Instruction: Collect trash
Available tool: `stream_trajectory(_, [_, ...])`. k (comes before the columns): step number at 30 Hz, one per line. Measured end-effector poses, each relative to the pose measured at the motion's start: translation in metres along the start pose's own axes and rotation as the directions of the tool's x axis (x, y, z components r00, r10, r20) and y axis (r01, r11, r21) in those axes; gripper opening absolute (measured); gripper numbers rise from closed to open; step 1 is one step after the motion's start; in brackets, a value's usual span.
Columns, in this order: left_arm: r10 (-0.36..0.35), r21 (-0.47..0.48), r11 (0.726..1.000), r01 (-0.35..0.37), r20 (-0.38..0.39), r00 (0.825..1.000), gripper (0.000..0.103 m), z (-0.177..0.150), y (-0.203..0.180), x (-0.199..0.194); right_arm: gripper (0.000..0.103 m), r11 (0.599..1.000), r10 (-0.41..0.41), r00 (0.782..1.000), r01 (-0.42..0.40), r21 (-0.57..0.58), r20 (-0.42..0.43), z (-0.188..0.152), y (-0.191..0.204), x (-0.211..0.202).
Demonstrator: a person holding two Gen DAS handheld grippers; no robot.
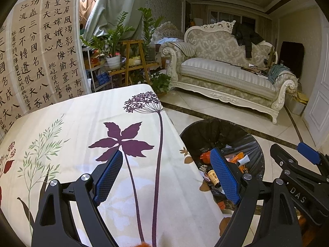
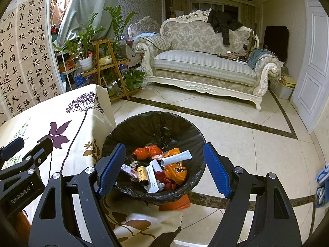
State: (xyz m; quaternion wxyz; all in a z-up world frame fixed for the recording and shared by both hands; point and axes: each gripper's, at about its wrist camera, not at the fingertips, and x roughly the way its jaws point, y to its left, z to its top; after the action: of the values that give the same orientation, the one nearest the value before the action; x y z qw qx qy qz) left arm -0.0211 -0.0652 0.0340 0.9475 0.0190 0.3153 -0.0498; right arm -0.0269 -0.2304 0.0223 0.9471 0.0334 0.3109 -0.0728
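Right wrist view: both tools, left tool [image 1: 172,177] and right tool [image 2: 164,167], gape empty; near bin [image 2: 127,131] sits beside worktop [image 2: 41,119], so a careless swing could tip it

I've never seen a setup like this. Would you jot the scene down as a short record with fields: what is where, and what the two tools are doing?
Setting: living room with a cream sofa
Table: flowered tablecloth, no trash visible on it
Trash bin: black-lined bin on the floor beside the table
Bin contents: orange wrappers, white tube, small brown bottle, crumpled paper
Left gripper: fingers open, empty, above the table edge
Right gripper: fingers open, empty, above the bin
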Motion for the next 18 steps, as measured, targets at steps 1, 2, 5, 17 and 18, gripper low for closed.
stream_trajectory(1, [0.0,0.001,1.0,0.0,0.001,1.0,0.084,-0.0011,-0.0014,-0.0013,0.076,1.0,0.0,1.0,0.0,0.0,0.0,0.0,-0.0003,0.0007])
stream_trajectory(2, [0.0,0.0,1.0,0.0,0.0,1.0,0.084,0.0001,-0.0002,-0.0001,0.076,1.0,0.0,1.0,0.0,0.001,0.0,-0.0001,-0.0002,0.0008])
stream_trajectory(5, [0.001,0.001,1.0,-0.001,0.003,1.0,0.084,0.0,-0.0012,-0.0003,0.076,1.0,0.0,1.0,0.0,0.002,-0.001,-0.0001,0.0,0.0002])
stream_trajectory(17, [-0.033,-0.005,0.999,0.033,-0.013,0.999,0.085,0.0038,-0.0006,0.0023,0.076,1.0,-0.001,1.0,0.001,0.001,-0.001,-0.0008,0.0006,0.0007])
stream_trajectory(18, [-0.034,-0.006,0.999,0.034,-0.011,0.999,0.085,0.0036,-0.0009,0.002,0.076,1.0,-0.001,1.0,0.001,0.0,-0.001,-0.001,0.0009,-0.0002])
